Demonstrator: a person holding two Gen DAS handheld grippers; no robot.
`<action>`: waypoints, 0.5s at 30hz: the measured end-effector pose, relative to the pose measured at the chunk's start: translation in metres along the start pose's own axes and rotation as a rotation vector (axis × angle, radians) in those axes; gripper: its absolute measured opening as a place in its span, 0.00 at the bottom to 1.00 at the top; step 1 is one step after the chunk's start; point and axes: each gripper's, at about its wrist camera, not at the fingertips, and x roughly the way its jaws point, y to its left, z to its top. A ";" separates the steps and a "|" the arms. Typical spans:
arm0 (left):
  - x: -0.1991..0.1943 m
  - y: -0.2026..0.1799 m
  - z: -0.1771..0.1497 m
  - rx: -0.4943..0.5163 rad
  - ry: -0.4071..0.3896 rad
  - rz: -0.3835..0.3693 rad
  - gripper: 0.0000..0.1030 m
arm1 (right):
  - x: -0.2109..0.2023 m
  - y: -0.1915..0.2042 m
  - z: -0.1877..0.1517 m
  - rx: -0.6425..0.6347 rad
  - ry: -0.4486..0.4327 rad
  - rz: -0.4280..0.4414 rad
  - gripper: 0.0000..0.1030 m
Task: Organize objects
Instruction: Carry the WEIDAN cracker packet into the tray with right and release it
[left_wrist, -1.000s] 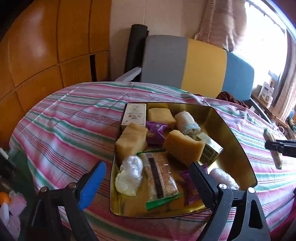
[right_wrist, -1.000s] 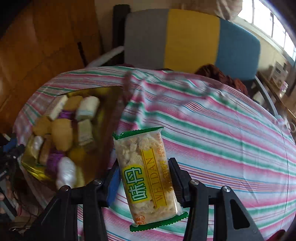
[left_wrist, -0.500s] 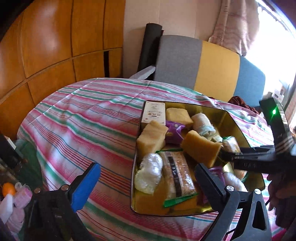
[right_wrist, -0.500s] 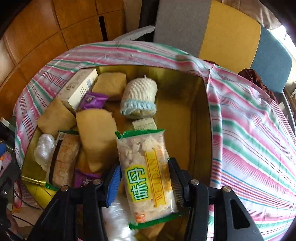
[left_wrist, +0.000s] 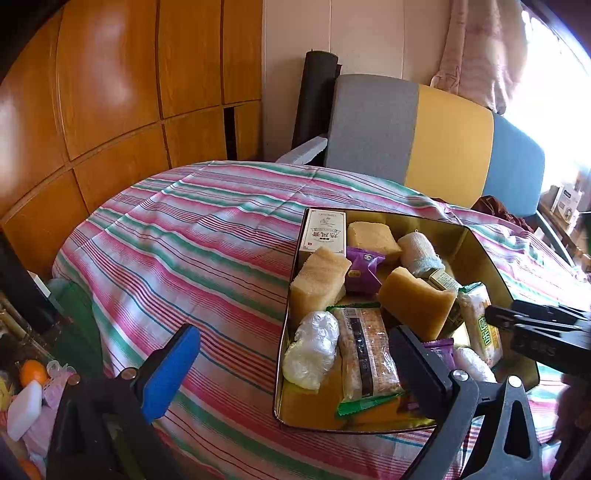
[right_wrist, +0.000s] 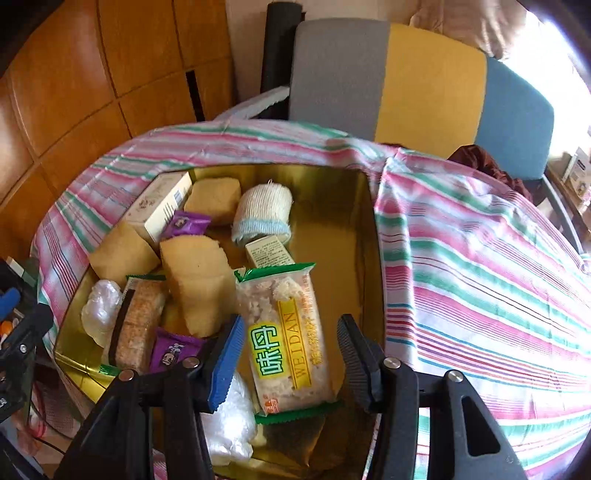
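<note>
A gold tin (left_wrist: 491, 266) (right_wrist: 373, 258) sits on the striped tablecloth (left_wrist: 192, 236), filled with yellow sponge blocks (left_wrist: 413, 306), a white box (left_wrist: 325, 230), purple sachets, a rolled cloth (right_wrist: 264, 212) and clear plastic wads. A green-edged WEIDAN snack packet (right_wrist: 284, 332) (left_wrist: 480, 325) lies at the tin's right side. My right gripper (right_wrist: 288, 354) straddles it with jaws opening; a gap shows beside the black finger (right_wrist: 351, 350). My left gripper (left_wrist: 293, 332) hangs wide open over the tin's near left corner, gripping nothing.
A chair (left_wrist: 424, 136) with a grey, yellow and blue back stands behind the table. Wooden panels (left_wrist: 110, 92) cover the left wall. Small clutter (left_wrist: 26, 391) lies low at the left, past the table edge. Bare tablecloth (right_wrist: 480, 277) spreads right of the tin.
My right gripper carried the snack packet from over the cloth to inside the tin and lowered it; its jaws have spread off the packet. The left jaws widened.
</note>
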 end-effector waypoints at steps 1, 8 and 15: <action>-0.001 -0.001 0.000 0.002 -0.004 0.002 1.00 | -0.006 -0.001 -0.002 0.010 -0.020 -0.009 0.51; -0.014 -0.008 -0.007 0.012 -0.027 0.000 1.00 | -0.044 -0.005 -0.025 0.078 -0.128 -0.057 0.51; -0.028 -0.014 -0.015 0.022 -0.048 -0.010 1.00 | -0.068 -0.003 -0.045 0.079 -0.180 -0.101 0.51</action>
